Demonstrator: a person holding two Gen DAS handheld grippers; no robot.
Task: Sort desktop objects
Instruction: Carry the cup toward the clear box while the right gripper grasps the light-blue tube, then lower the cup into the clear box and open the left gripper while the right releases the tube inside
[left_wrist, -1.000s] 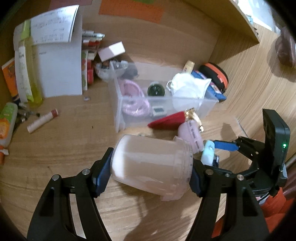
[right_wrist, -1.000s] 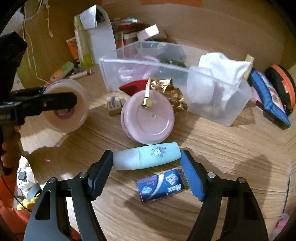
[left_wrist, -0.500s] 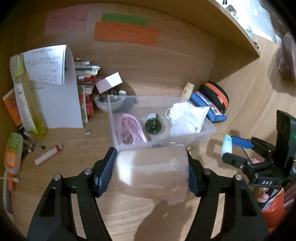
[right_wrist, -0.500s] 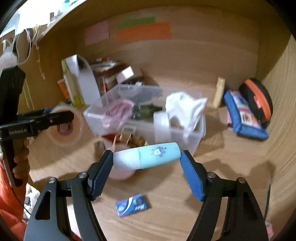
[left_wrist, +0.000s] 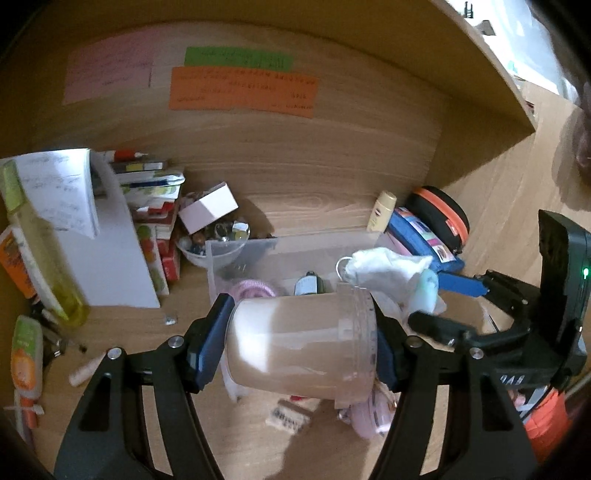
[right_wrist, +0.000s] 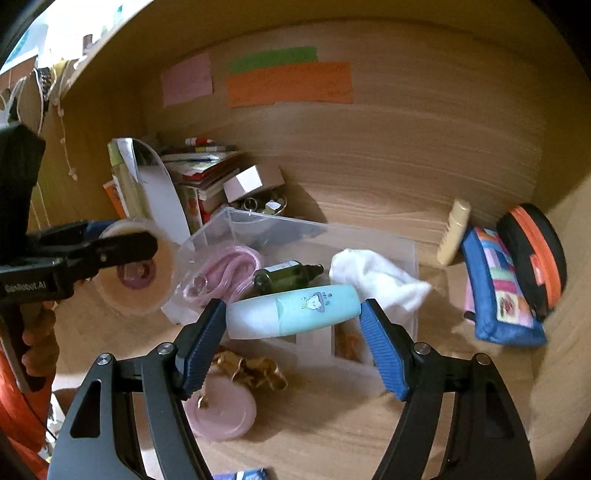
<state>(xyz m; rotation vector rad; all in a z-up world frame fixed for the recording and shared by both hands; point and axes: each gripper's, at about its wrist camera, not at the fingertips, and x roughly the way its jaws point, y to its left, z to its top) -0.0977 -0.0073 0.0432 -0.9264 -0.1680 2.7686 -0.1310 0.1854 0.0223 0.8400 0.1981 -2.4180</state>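
Observation:
My left gripper (left_wrist: 301, 354) is shut on a translucent pinkish jar (left_wrist: 299, 350), held on its side above the desk near the clear plastic bin (left_wrist: 258, 251); the jar also shows in the right wrist view (right_wrist: 136, 271). My right gripper (right_wrist: 293, 338) is shut on a light-blue tube (right_wrist: 293, 312), held crosswise above the bin's (right_wrist: 412, 258) front wall. The bin holds a pink coil (right_wrist: 225, 269), a dark green bottle (right_wrist: 288, 275) and a white cloth (right_wrist: 373, 278). The jar's pink lid (right_wrist: 225, 413) lies on the desk beside gold wrapping (right_wrist: 251, 369).
Books, a white box (left_wrist: 208, 206) and a bowl of trinkets (left_wrist: 218, 240) stand behind the bin. A yellow bottle (left_wrist: 40, 266) and tubes lie left. A blue pouch (right_wrist: 502, 291), an orange-black case (right_wrist: 532, 254) and a cream tube (right_wrist: 452, 230) sit right. Coloured notes hang on the back wall.
Both grippers rose from the desk and moved towards the bin, each keeping its hold. The light-blue tube went from above the desk to over the bin's front wall.

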